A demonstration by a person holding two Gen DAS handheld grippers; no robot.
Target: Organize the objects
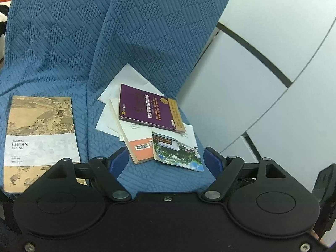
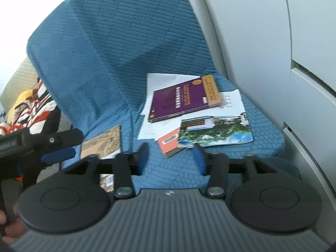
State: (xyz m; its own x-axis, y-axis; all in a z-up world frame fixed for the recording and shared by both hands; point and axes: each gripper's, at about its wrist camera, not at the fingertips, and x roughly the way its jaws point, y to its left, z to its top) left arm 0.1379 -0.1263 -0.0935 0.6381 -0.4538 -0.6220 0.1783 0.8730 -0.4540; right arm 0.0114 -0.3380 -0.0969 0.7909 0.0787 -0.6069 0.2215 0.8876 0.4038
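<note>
Left gripper (image 1: 167, 159) jaws apart, nothing between, lower centre. Right gripper (image 2: 171, 157) likewise apart and empty. Right view only: left gripper's blue pad at left edge, striped fabric (image 2: 31, 109) far left. Left view only: whole CHUAN CHENG book (image 1: 40, 138) lower left. Pile mid-frame: 1 photo booklet (image 1: 178, 151), 1 orange book (image 1: 140, 149), 1 purple book (image 1: 147, 107), several white sheets (image 1: 130, 79). Blue cushion (image 1: 63, 42) behind.
</note>
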